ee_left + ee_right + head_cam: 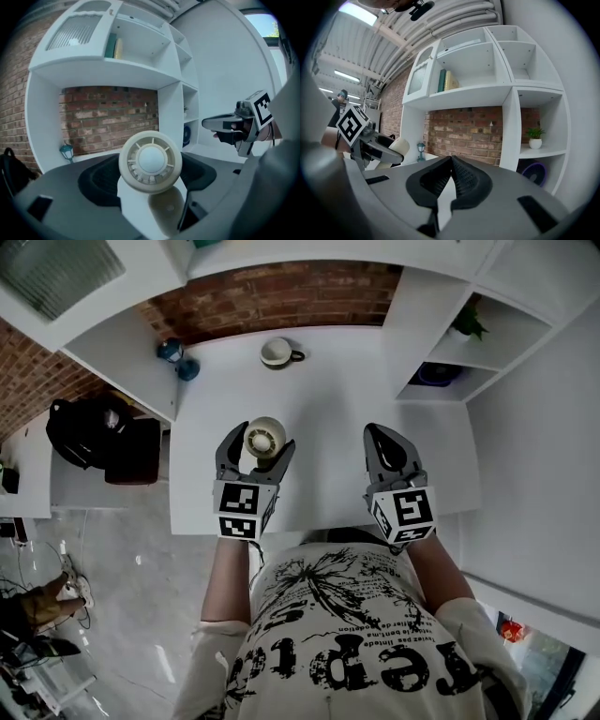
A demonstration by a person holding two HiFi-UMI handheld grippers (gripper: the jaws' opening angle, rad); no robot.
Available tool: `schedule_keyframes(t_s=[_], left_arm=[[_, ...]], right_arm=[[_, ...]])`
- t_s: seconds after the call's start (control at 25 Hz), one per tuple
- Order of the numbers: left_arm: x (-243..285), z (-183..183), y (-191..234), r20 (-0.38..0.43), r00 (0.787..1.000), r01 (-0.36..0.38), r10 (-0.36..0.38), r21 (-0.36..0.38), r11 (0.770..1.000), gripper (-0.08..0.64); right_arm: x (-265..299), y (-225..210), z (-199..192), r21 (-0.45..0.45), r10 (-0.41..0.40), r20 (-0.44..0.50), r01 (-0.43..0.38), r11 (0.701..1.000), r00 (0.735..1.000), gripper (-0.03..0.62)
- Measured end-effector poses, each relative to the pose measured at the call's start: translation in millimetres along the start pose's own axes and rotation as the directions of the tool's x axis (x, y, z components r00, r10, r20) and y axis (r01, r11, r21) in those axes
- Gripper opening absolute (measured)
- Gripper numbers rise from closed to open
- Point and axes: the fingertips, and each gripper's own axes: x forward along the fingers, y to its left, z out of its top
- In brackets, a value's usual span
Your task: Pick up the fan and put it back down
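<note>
A small cream desk fan (pixel 265 437) with a round grille sits between the jaws of my left gripper (pixel 259 441), over the white table (pixel 328 399). In the left gripper view the fan head (pixel 150 161) fills the gap between the two dark pads and its oval base (pixel 166 206) shows below; the gripper (pixel 149 174) is shut on the fan. My right gripper (pixel 386 439) hovers to the right, apart from the fan, shut and holding nothing. In the right gripper view its pads (pixel 451 176) meet, and the fan (pixel 393 149) shows at the left behind the left gripper's finger.
A cup (pixel 277 352) stands at the table's back by the brick wall, and a blue lantern (pixel 174 352) at the back left. White shelves on the right hold a plant (pixel 471 324) and a round purple object (pixel 436 373). A black bag (pixel 89 432) lies left of the table.
</note>
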Motion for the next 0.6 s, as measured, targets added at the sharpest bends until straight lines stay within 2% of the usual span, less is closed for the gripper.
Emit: schedule_keyframes(t_s=[0.32,0.6], left_arm=[[74.9,-64.6,-11.4,-0.184,0.983,0.017,-0.027,-0.053,0.998,0.385],[124.6,-122.9,-17.7,-0.337,0.939,0.024,-0.071,-0.143,0.989,0.385]], right_arm=[[37.0,-25.1,-55.7,0.061,0.039,-0.105,-0.033,0.998,0.994,0.015],[60.5,-35.0,-93.4,0.081,0.083,-0.2,-0.068,0.994,0.976,0.015]])
